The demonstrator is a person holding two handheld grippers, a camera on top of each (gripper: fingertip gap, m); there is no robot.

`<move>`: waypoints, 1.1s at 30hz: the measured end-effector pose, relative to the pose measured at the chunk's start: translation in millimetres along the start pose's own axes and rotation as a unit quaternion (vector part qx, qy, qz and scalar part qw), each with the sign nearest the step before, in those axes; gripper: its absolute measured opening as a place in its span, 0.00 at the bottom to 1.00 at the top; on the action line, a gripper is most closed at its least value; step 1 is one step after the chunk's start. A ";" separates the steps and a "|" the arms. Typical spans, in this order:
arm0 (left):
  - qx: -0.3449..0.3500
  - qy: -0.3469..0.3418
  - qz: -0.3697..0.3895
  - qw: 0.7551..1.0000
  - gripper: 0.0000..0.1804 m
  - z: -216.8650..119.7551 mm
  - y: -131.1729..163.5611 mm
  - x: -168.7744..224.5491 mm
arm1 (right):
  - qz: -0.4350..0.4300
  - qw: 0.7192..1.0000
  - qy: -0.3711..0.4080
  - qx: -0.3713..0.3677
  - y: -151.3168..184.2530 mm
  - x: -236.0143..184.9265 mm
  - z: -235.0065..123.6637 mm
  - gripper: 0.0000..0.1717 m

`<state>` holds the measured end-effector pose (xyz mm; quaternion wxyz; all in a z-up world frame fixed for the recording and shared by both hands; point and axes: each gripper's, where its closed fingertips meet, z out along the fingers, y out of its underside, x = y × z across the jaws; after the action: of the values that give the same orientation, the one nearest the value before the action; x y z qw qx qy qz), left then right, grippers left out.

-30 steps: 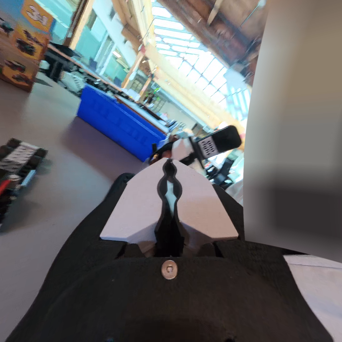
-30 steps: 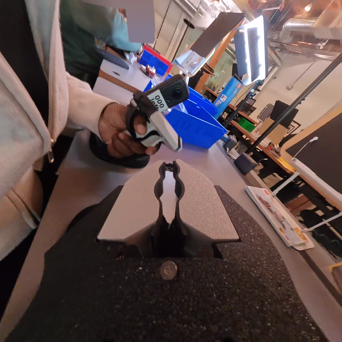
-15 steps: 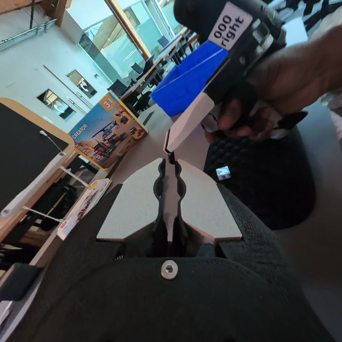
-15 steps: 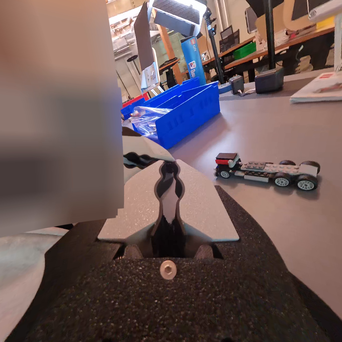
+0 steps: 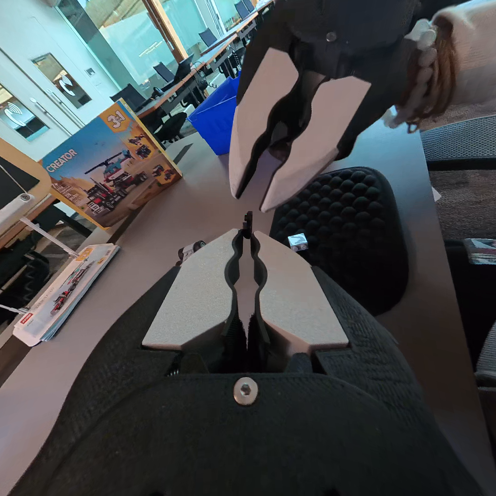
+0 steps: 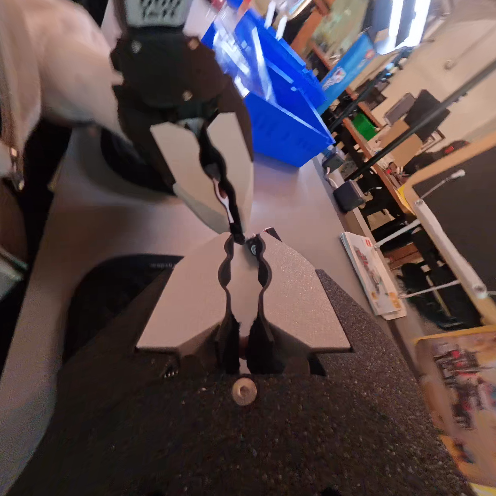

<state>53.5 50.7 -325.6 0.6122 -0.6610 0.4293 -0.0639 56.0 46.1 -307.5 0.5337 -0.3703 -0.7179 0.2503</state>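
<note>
In the left wrist view my left gripper (image 5: 247, 234) is shut on a small thin black brick piece (image 5: 248, 224) that sticks out past its fingertips. My right gripper (image 5: 251, 204) hangs just above and beyond it, tips apart and empty, pointing down at the piece. In the right wrist view my right gripper (image 6: 245, 237) is open, and the left gripper (image 6: 236, 230) comes in from the upper left with the black piece (image 6: 237, 232) at its tips, almost touching my right fingertips. A wheel of a toy vehicle (image 6: 252, 248) shows behind the gap.
A black bumpy mat (image 5: 349, 241) lies on the grey table with a small grey printed brick (image 5: 297, 243) on it. A toy set box (image 5: 107, 166), a booklet (image 5: 67, 290), a blue bin (image 5: 214, 126) and part of a toy vehicle (image 5: 192, 247) are nearby. A person's sleeve (image 6: 40, 67) is at the left. The tips of both grippers are at nearly the same place.
Half a second ago the right gripper held the black piece between my left gripper's parted tips. Now the left has shut on it and the right has opened and drawn back.
</note>
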 end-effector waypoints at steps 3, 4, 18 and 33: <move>-0.006 0.006 0.007 1.000 0.03 0.3 0.4 1.7 | -0.057 0.998 -0.024 -0.027 3.7 -4.1 4.1 0.08; -0.008 0.007 0.011 1.000 0.03 0.4 0.6 2.5 | -0.063 0.997 -0.028 -0.031 4.6 -4.4 5.1 0.07; -0.036 0.032 0.040 0.998 0.02 2.4 9.0 10.2 | -0.062 0.992 -0.074 -0.080 20.8 -17.2 8.2 0.02; 0.125 0.013 -0.344 0.930 0.02 -48.5 -10.9 -60.4 | 0.016 0.999 0.036 0.016 17.0 3.9 -2.1 0.02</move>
<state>-8.5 51.9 -277.8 0.6245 -0.6853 0.1719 -0.3329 61.9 59.3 -317.4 0.5613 -0.3818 -0.6879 0.2568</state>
